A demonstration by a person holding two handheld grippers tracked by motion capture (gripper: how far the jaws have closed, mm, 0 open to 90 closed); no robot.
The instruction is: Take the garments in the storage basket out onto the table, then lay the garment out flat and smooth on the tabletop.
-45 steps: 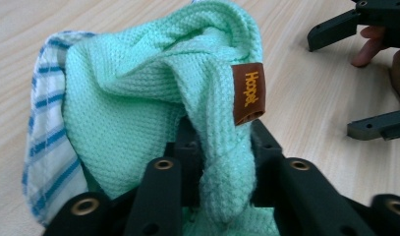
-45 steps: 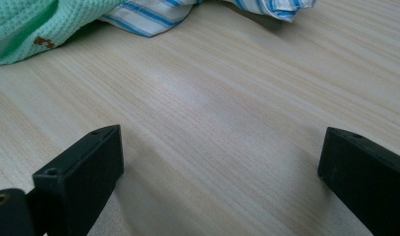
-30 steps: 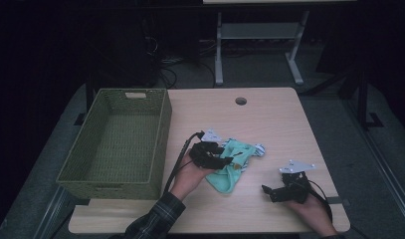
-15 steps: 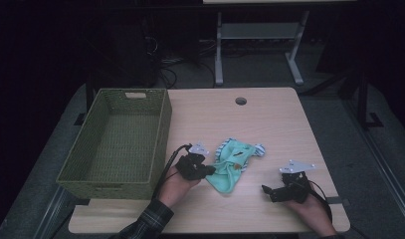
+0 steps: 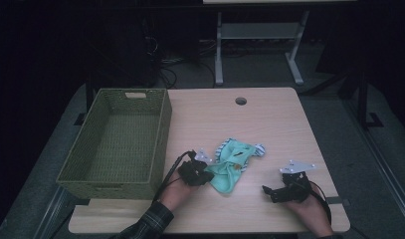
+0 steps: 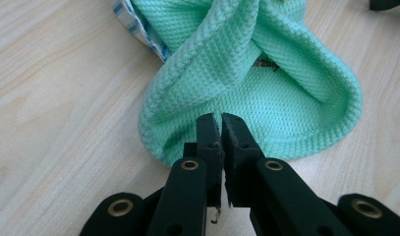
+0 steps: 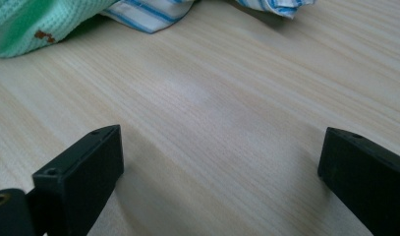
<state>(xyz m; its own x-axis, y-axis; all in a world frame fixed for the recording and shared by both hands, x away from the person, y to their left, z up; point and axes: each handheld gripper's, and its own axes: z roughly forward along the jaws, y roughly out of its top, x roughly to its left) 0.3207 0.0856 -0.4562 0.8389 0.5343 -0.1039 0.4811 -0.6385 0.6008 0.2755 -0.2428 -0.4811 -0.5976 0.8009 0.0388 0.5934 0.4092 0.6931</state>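
Left tool [image 6: 221, 118]: jaws drawn together with only a thin slit between them, tips at the near hem of the cloth; no fabric visibly caught between the pads. They have just been closing. In the high view this tool [image 5: 206, 175] sits at the cloth's left edge, cable trailing back past the hand.
Right tool [image 7: 219, 152]: jaws spread wide, bare wood between them, holding nothing. In the high view it [image 5: 269, 191] lies low over the surface, well apart from the cloth, grey three-cornered plate on top.
Cloth [image 6: 246, 73]: mint-green waffle-weave piece, bunched and folded over itself, with a white and blue striped layer showing at its far edge. It lies on the surface [image 5: 269, 129] near the middle of the front half, between the two tools [image 5: 232, 164].
Cloth, right gripper view [image 7: 35, 24]: green corner at upper left with a small brown mark; striped fabric beside it.
Basket [image 5: 162, 124]: green woven, rectangular, on the left part of the surface, just beside the left hand.
Surface detail: round cable hole [image 5: 241, 101] near the far edge.
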